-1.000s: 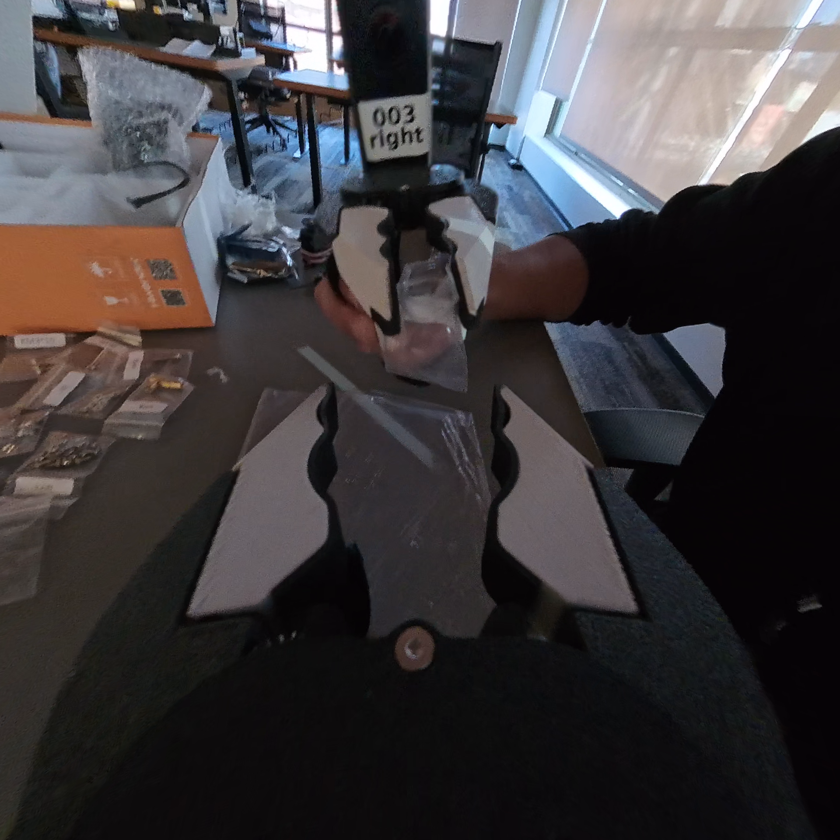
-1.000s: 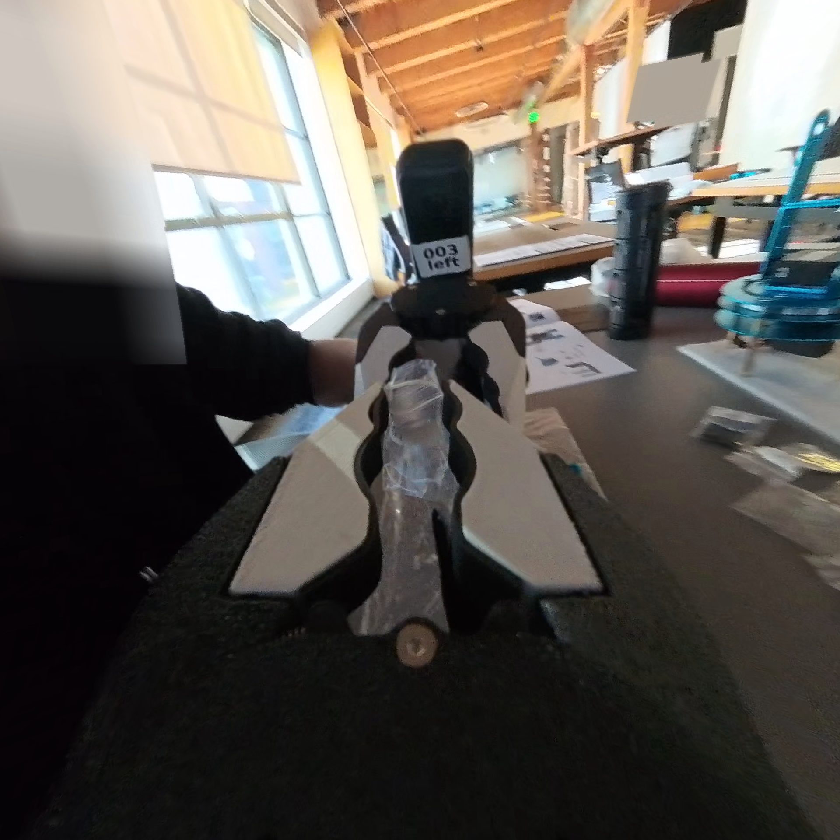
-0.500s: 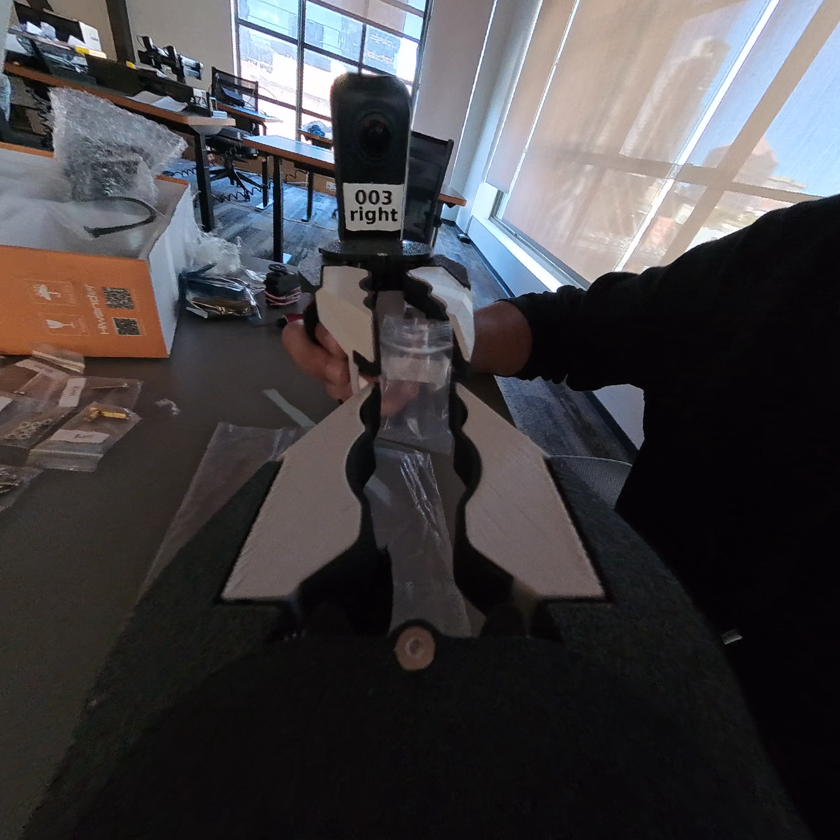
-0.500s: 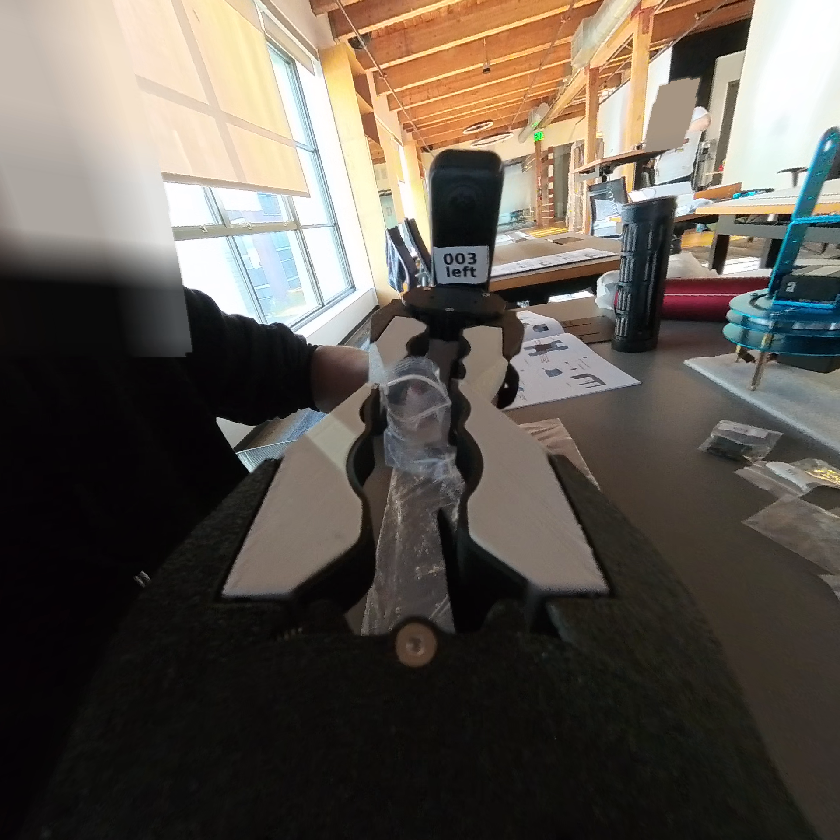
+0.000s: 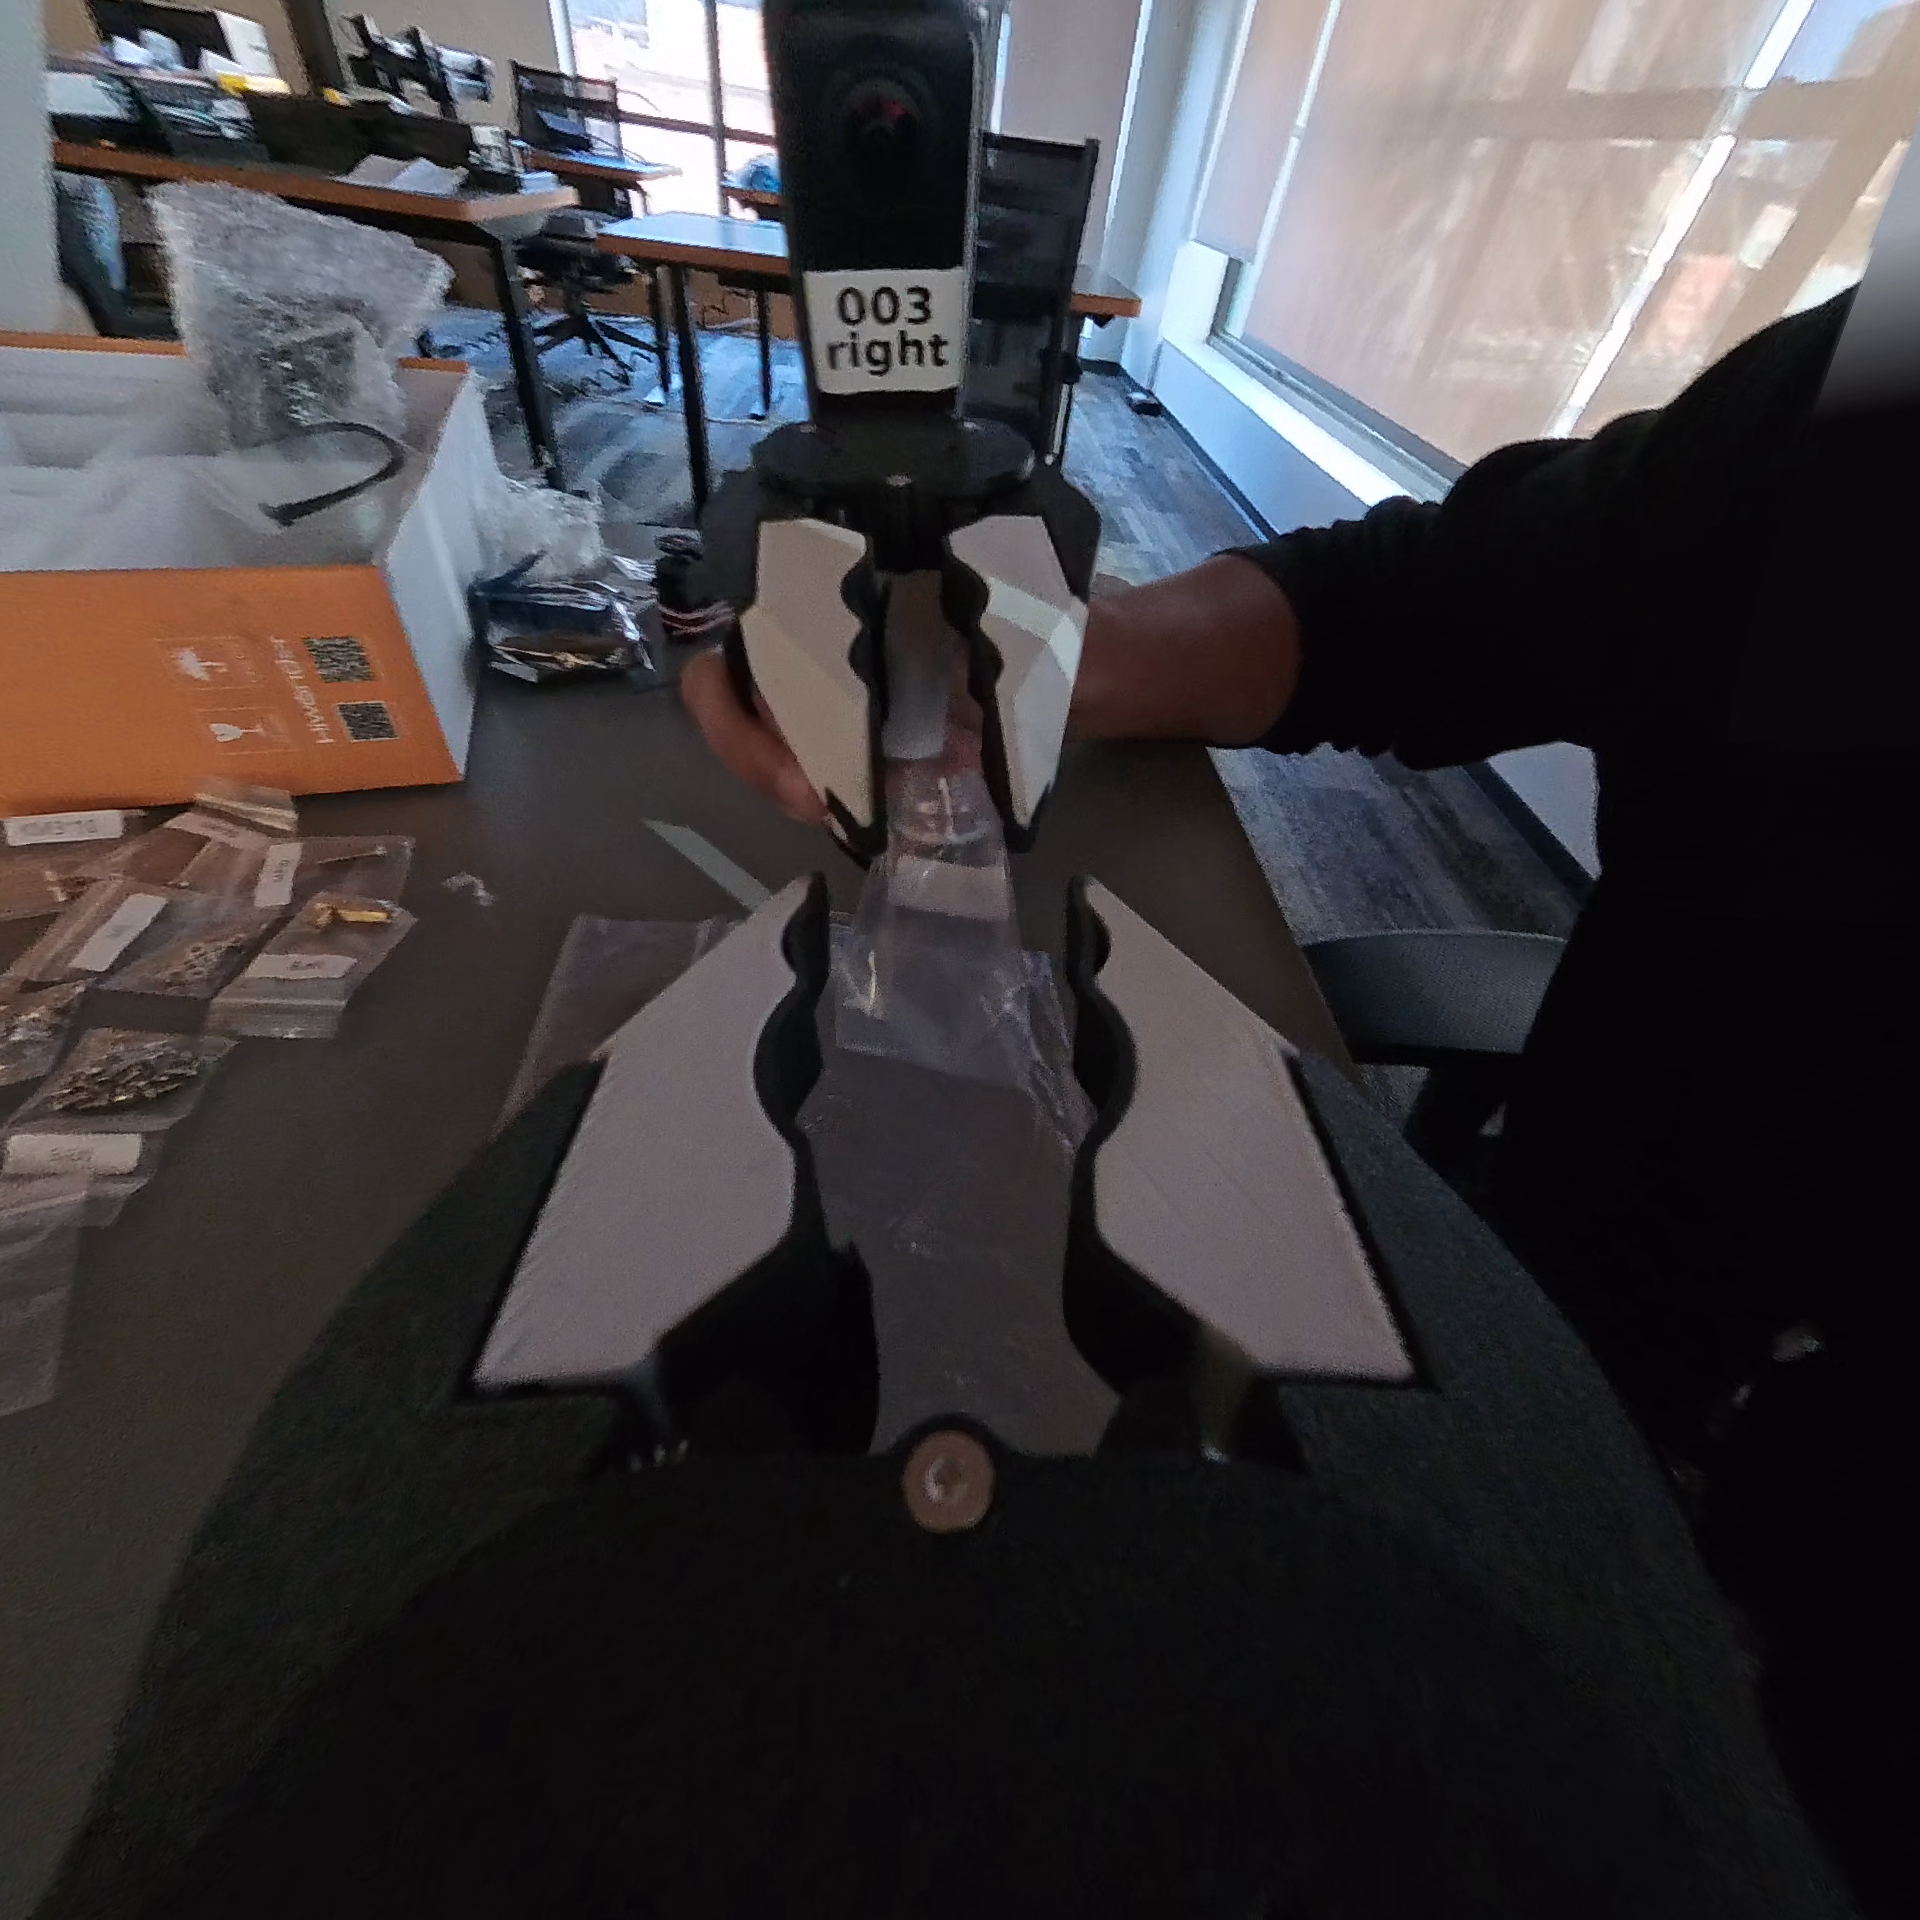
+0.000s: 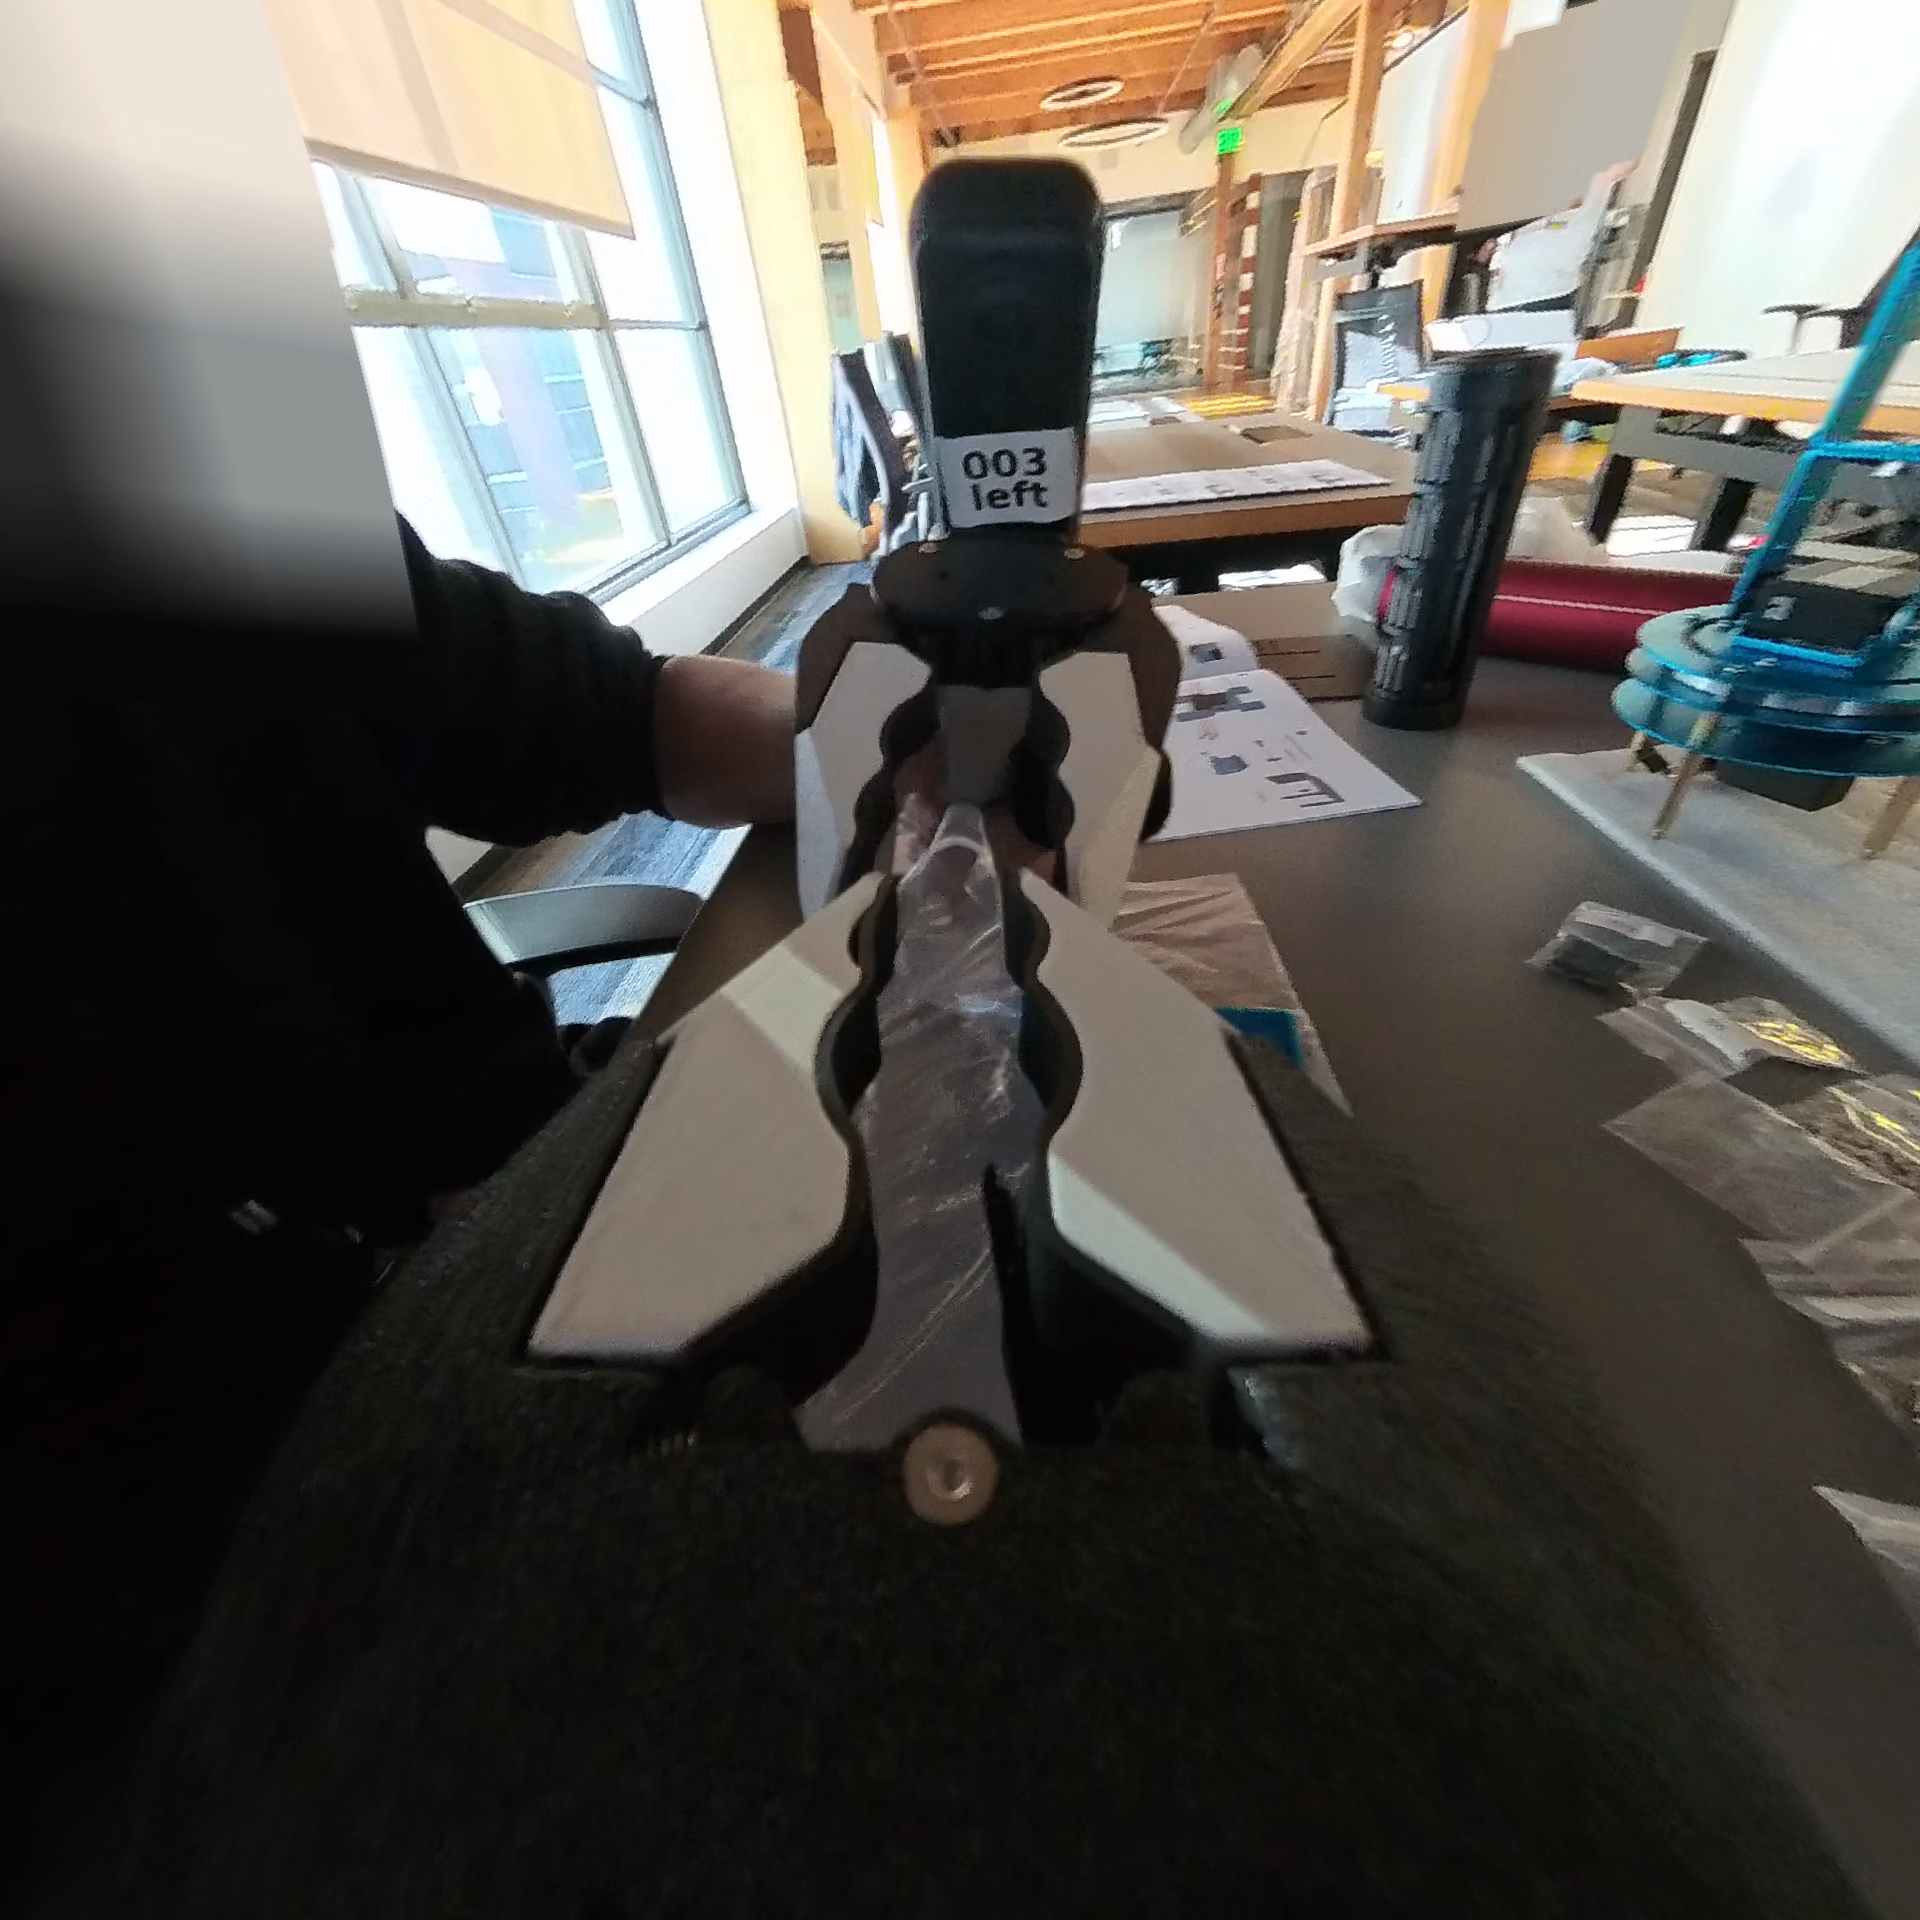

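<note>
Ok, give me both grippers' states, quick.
Left gripper: open, jaws apart around the clear plastic bag, not clamping it.
Right gripper: shut on the clear plastic bag.

Two black-and-white two-finger grippers face each other over a dark grey table [image 5: 343, 1122]. The left gripper [image 5: 948, 914], nearest, has its fingers spread apart. The right gripper [image 5: 928, 826], held by a hand [image 5: 758, 743] in a black sleeve, pinches a small clear plastic bag [image 5: 940, 935] whose loose end hangs down between the left gripper's fingertips. On the left lie small clear packets of hardware [image 5: 156, 987], with an orange and white cardboard box [image 5: 208, 686] farther back.
</note>
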`<state>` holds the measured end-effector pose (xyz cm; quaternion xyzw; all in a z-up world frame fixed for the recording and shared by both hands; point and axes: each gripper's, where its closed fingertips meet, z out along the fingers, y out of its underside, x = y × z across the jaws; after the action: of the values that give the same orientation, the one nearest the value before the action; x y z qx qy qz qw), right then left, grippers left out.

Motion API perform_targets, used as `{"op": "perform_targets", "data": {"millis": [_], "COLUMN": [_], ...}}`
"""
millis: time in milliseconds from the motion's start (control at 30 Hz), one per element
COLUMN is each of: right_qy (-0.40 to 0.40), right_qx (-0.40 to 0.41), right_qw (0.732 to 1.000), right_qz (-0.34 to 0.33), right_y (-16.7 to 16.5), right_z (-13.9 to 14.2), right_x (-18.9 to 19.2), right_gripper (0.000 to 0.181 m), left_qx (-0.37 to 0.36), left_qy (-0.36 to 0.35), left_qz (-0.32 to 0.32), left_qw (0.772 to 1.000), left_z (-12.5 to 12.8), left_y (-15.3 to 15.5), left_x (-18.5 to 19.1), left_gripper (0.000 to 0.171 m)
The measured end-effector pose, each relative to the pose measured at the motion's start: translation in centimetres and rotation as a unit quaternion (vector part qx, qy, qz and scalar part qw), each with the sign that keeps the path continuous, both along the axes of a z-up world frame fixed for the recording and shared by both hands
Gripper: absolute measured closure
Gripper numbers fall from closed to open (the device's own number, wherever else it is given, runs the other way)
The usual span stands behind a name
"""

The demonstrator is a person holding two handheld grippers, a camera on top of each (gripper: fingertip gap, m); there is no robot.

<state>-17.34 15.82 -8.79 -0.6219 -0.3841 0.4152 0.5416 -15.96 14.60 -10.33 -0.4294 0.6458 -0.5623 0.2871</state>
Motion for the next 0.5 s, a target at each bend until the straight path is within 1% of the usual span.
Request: {"op": "perform_targets", "data": {"millis": [67,100,167,233,267,333,400,467,500], "right_qy": [-0.015,-0.022,-0.028,-0.023,-0.017,0.004,0.017,-0.018,-0.054], "right_qx": [-0.004,-0.009,-0.024,-0.025,-0.025,-0.025,-0.023,-0.006,-0.006], "right_qw": [1.000,0.999,0.998,0.998,0.998,0.998,0.999,1.000,0.997], "right_qz": [0.026,0.036,0.054,0.053,0.049,0.053,0.027,-0.021,-0.049], "right_y": [-0.8,-1.1,-1.6,-1.6,-1.5,-1.6,-0.7,0.8,1.8], "right_z": [-0.4,-0.7,-0.9,-0.8,-0.5,0.3,1.2,1.0,0.3], "right_x": [-0.5,-0.7,-1.0,-0.8,-0.7,-0.1,1.3,3.2,4.3], "right_gripper": [0.161,0.159,0.156,0.155,0.155,0.151,0.150,0.150,0.149], "left_qx": [-0.005,-0.010,-0.012,-0.012,-0.011,-0.003,0.008,0.023,0.034], "left_qy": [0.007,0.014,0.028,0.028,0.030,0.030,0.022,0.020,0.018], "left_qz": [-0.021,-0.037,-0.052,-0.053,-0.055,-0.052,-0.040,-0.020,-0.006], "left_qw": [1.000,0.999,0.998,0.998,0.998,0.998,0.999,0.999,0.999], "left_z": [-0.1,-0.2,-0.6,-0.7,-0.7,-0.7,-0.6,-0.4,-0.2], "left_y": [-0.7,-1.2,-1.6,-1.6,-1.7,-1.6,-1.3,-0.7,-0.3], "left_x": [-0.3,-0.5,-0.7,-0.7,-0.8,-0.8,-0.8,-0.9,-1.2], "left_gripper": [0.132,0.139,0.142,0.142,0.147,0.148,0.147,0.146,0.146]}}
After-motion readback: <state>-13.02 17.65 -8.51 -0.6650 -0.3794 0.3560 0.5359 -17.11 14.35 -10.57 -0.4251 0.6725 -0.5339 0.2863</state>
